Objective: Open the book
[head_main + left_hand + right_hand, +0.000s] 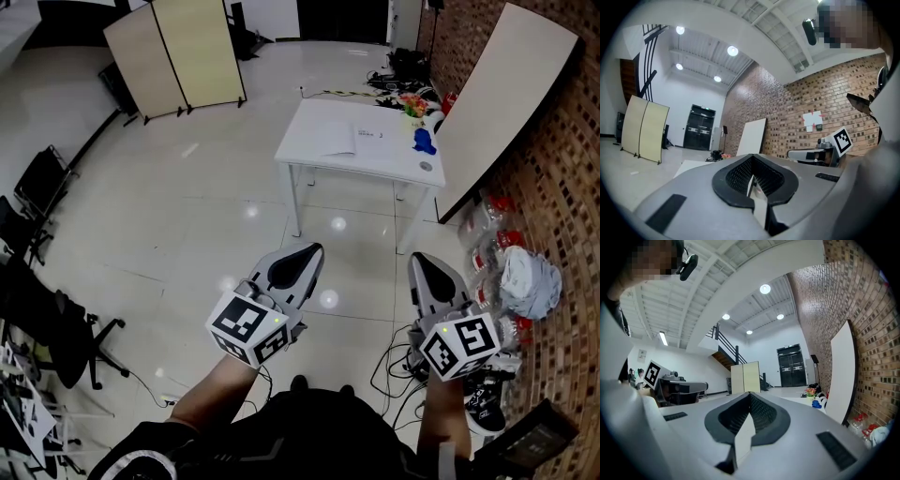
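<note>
white table carries a book, blue object, flowers.

Claws: two – left claw, right claw.
Tabletop: one.
On tabletop: one white book, one paper sheet, one blue thing, one small round thing, one bright bunch.
Left of tabletop: one two-panel screen.
Right of tabletop: one white board, leaning on brick wall.
</note>
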`<state>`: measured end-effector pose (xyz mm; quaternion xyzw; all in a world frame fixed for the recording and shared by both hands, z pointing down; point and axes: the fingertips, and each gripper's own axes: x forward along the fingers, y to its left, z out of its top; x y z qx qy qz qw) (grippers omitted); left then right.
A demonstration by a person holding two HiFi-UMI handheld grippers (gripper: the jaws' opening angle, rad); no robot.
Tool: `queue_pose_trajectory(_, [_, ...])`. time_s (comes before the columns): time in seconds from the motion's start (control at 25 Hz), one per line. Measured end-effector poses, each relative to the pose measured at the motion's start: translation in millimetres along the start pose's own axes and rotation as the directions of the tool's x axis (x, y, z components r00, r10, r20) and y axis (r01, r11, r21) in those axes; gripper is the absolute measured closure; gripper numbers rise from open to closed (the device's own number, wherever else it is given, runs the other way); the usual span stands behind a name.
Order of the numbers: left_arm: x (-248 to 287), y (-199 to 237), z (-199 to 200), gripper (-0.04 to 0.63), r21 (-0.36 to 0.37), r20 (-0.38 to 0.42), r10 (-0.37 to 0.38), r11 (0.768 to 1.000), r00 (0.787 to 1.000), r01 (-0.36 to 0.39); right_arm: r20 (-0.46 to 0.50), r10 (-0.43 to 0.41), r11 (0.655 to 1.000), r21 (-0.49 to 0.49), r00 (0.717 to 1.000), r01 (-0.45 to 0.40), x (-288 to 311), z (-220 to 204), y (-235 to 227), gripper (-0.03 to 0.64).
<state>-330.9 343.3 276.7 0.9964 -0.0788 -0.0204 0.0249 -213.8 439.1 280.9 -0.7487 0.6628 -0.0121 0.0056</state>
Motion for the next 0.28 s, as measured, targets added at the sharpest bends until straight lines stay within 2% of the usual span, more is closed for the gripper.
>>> queue_pose_trajectory(0.28, [-7.1,-0.9,4.5,0.6,-0.007,0.006,0.017,1.0,1.0,-0.017,-0.003,0.014,1.0,-0.01,1.0,-0.014,-4.2,3.7,4.0,0.617])
